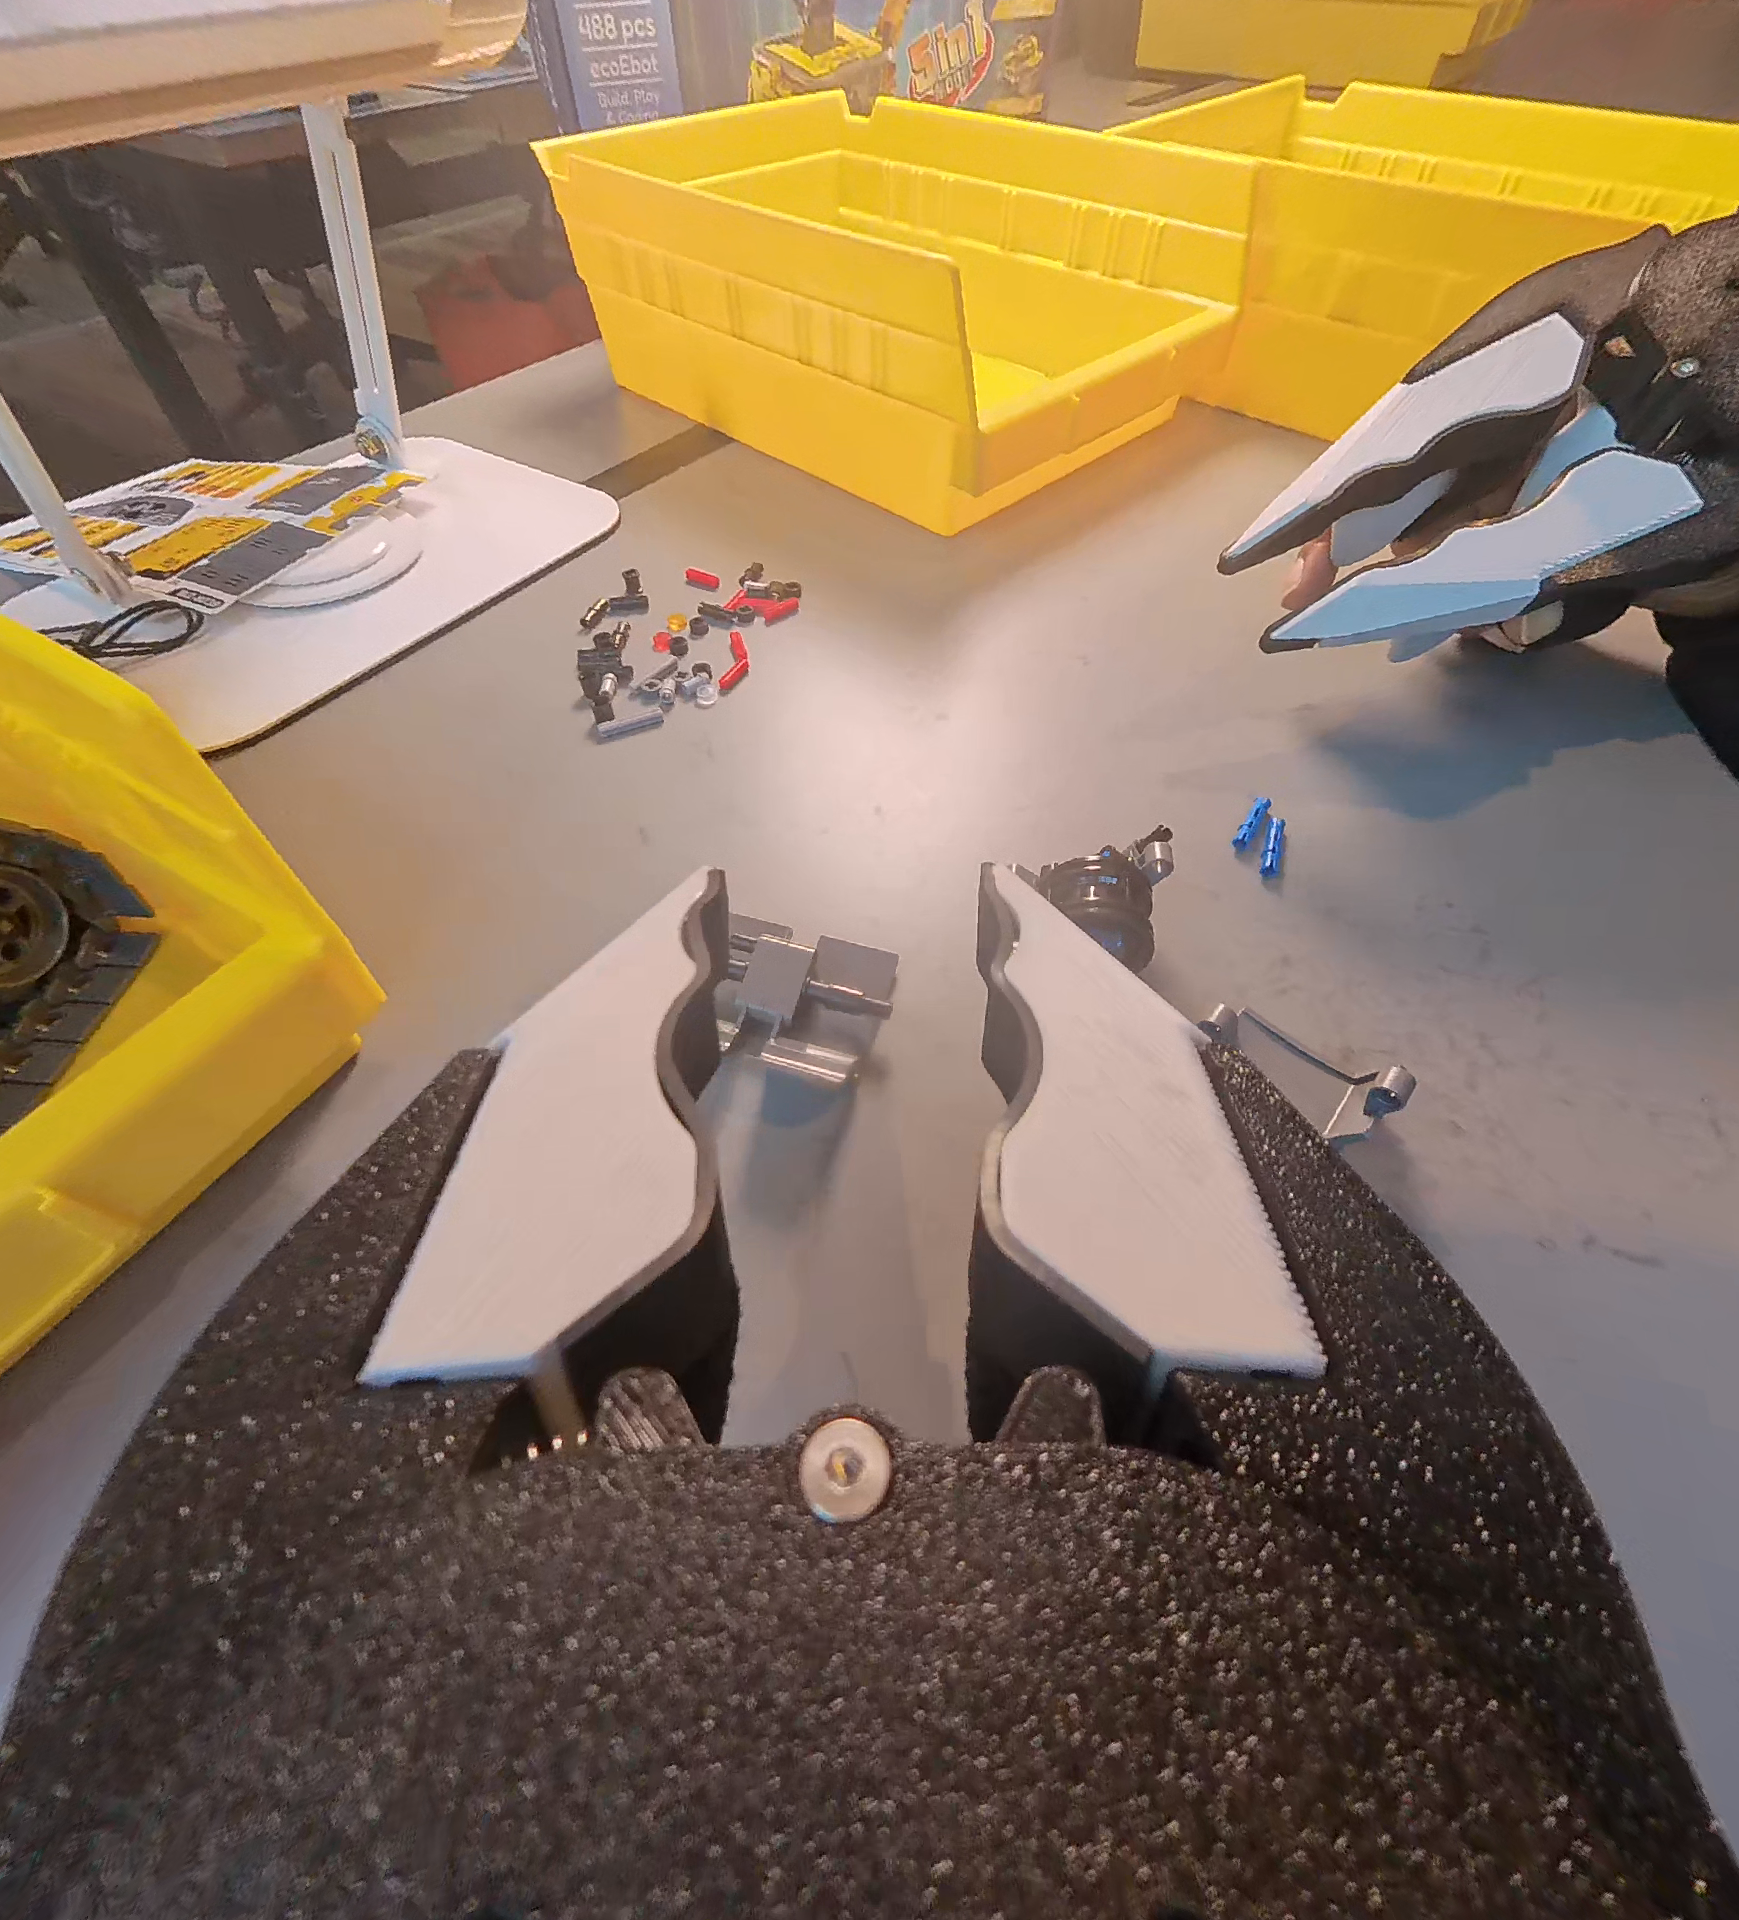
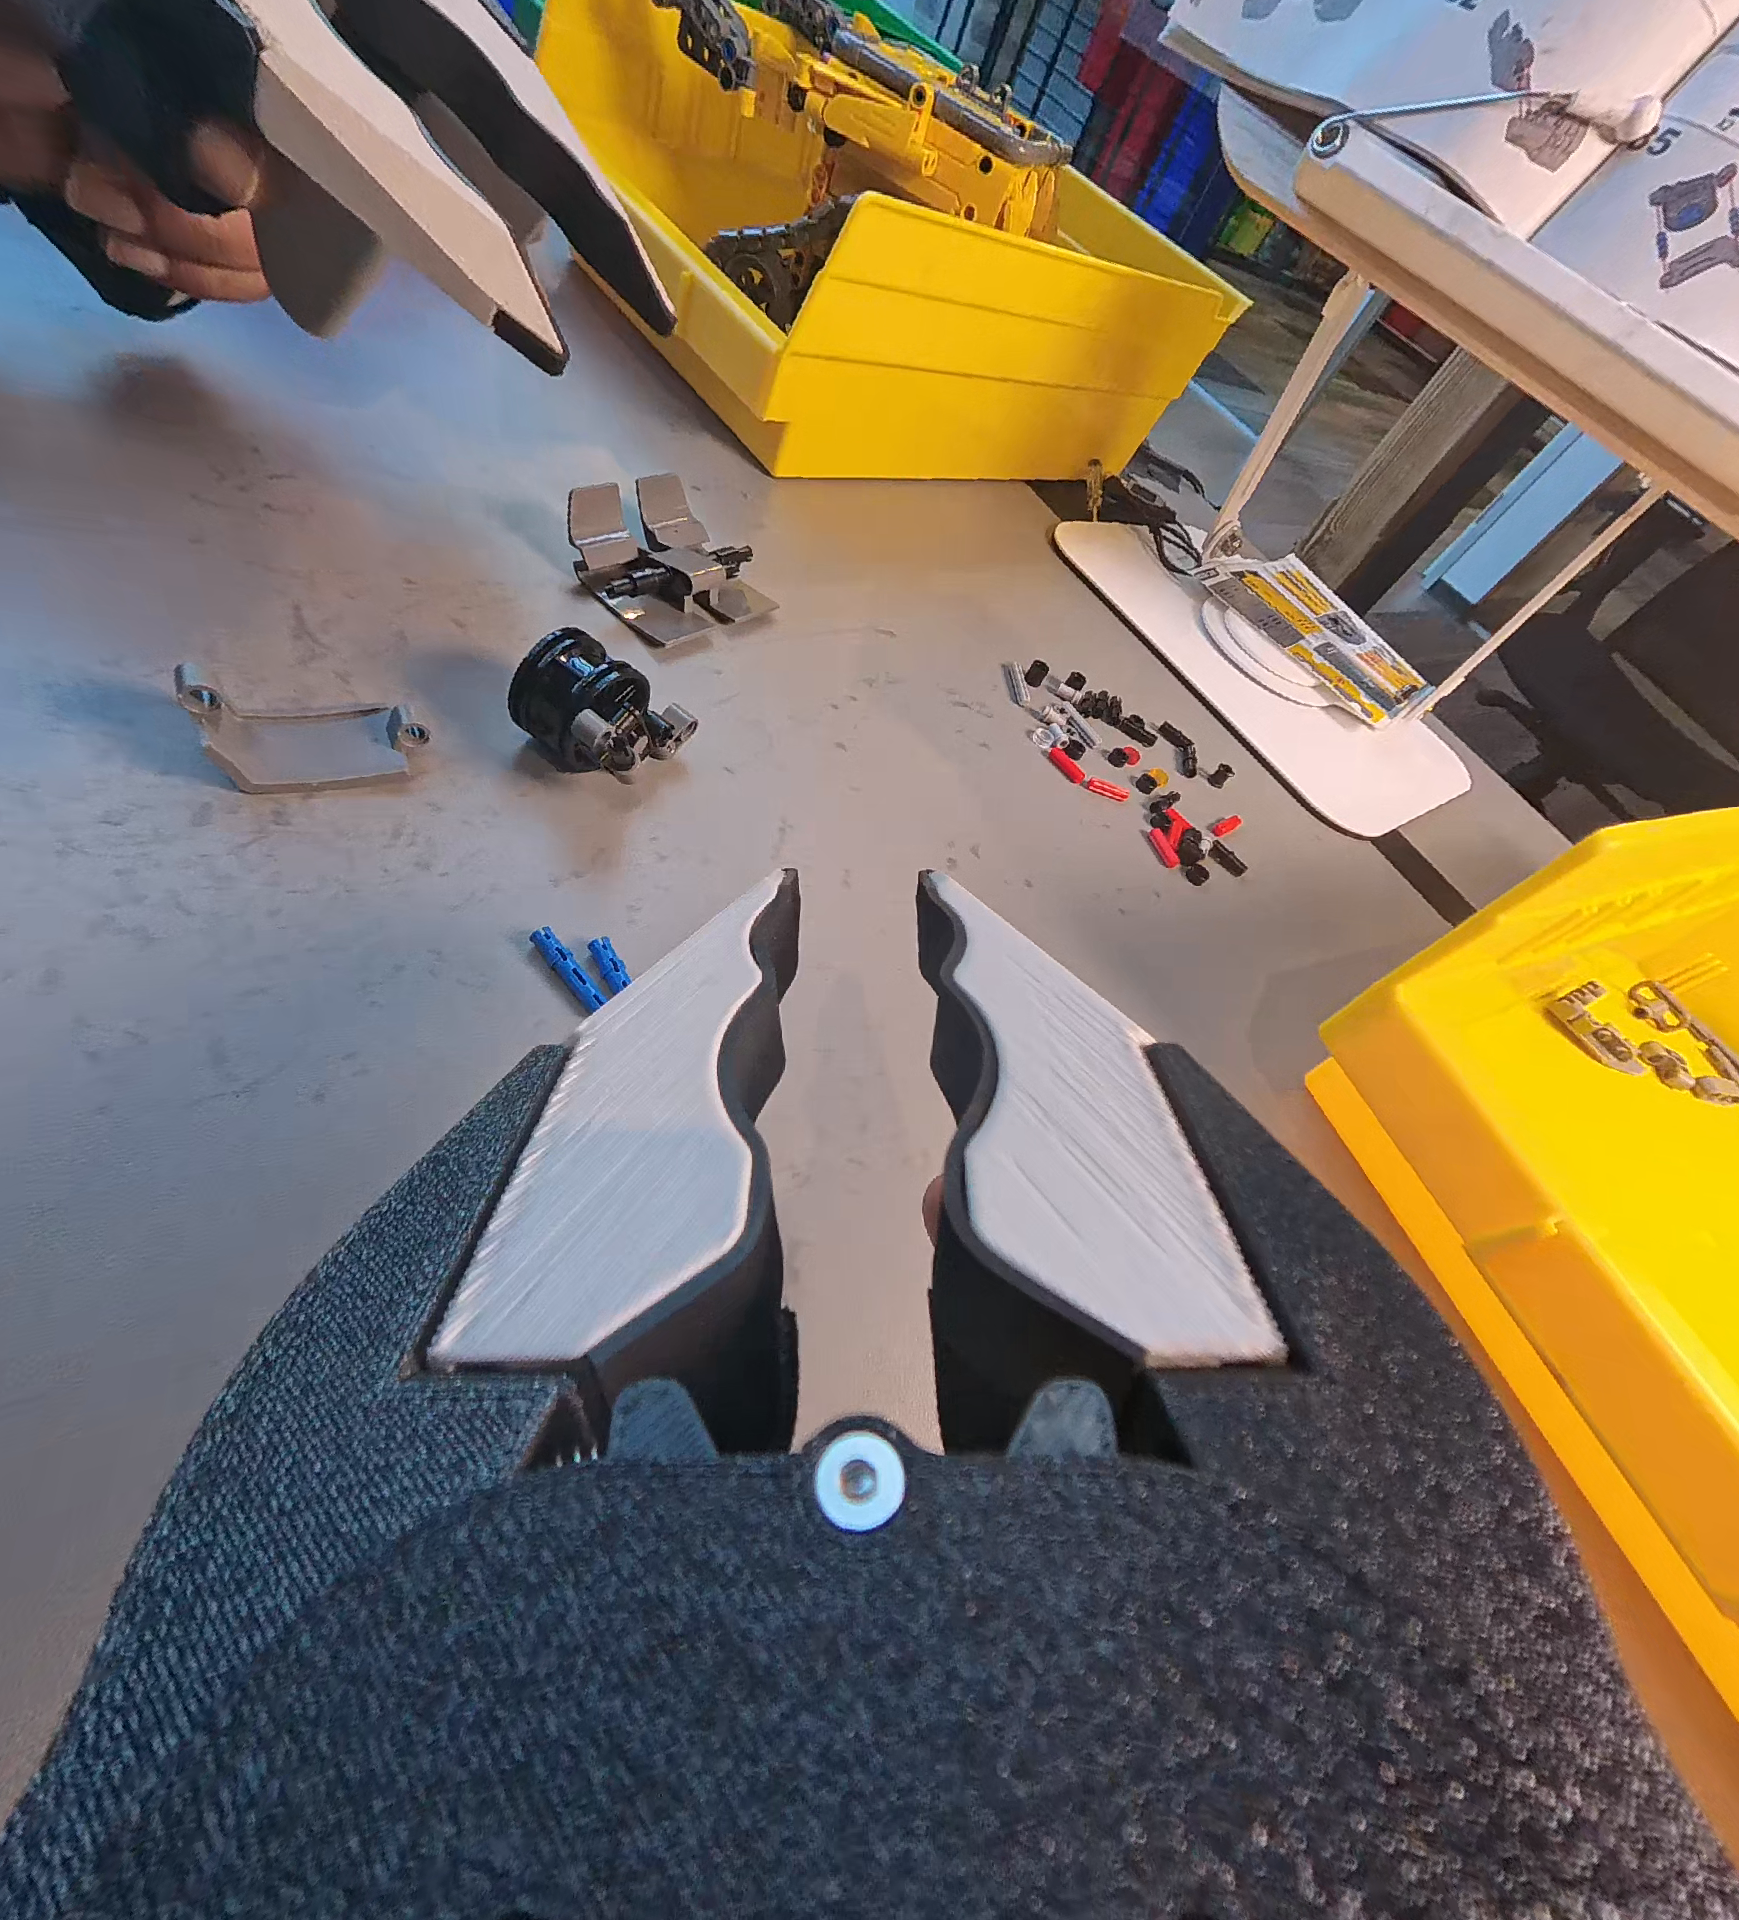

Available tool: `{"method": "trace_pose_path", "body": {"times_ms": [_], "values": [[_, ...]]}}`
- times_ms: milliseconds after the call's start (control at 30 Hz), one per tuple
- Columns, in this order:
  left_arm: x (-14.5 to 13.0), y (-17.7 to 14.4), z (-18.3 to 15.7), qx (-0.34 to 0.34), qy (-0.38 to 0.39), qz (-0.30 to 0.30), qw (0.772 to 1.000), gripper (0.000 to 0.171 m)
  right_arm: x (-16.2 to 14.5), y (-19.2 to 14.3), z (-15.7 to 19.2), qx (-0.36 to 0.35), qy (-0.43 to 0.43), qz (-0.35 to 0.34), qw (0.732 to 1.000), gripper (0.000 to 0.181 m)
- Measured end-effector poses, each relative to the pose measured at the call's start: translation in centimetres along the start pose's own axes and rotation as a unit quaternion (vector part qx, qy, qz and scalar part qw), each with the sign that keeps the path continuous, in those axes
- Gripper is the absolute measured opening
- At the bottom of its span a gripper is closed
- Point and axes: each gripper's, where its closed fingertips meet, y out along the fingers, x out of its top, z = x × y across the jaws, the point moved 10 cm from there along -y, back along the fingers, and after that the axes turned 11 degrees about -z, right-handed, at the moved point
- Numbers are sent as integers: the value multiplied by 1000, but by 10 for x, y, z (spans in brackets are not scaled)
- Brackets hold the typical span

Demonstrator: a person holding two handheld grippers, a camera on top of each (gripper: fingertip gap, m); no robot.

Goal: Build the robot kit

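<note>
Left wrist view: the left gripper (image 1: 849, 914) hangs low over the grey table (image 1: 948, 727) with its jaws spread wide and nothing between them. Just past the fingertips, at 12 o'clock and nearer the left finger, lies a grey hinged plate piece (image 1: 808, 987). At 1 o'clock, partly hidden behind the right finger, sits a black round part (image 1: 1104, 883). At 3 o'clock of that finger lies a curved grey bracket (image 1: 1312, 1070). Two blue pins (image 1: 1260, 831) lie at 2 o'clock, well clear. A heap of small red, black and grey bits (image 1: 688, 644) lies farther out at 11 o'clock. A yellow bin with a tracked wheel model (image 1: 221, 935) stands at 9 o'clock, and an empty yellow bin (image 1: 896, 312) at 12 o'clock. A white stand base (image 1: 377, 582) with a printed sheet is at 10 o'clock. The right gripper (image 1: 1249, 603) hovers at 2 o'clock, jaws slightly apart, empty.

Right wrist view: the right gripper (image 2: 860, 883) shows a narrow gap between its fingers, holding nothing, above bare table. The blue pins (image 2: 579, 961) lie just beside its left finger at 10 o'clock. The black round part (image 2: 584, 717) and the plate piece (image 2: 667, 566) lie at 11 o'clock, the bracket (image 2: 304, 738) at 10 o'clock. The small bits (image 2: 1135, 769) are at 1 o'clock. Another yellow bin (image 2: 1571, 1195) stands at 3 o'clock. The left gripper (image 2: 605, 332) is at the upper left.
</note>
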Motion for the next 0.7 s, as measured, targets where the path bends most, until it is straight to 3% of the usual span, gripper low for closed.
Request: {"method": "trace_pose_path", "body": {"times_ms": [233,533,700], "values": [[-3,3,-3,-10,9,21,1000,48,0,1,0,6,3,3,1000,23],[-12,8,-19,-88,28,92,991,46,-1,3,-2,16,14,10,1000,22],[-17,11,-22,-97,42,111,988,42,12,26,10,142,33,31,989,23]]}}
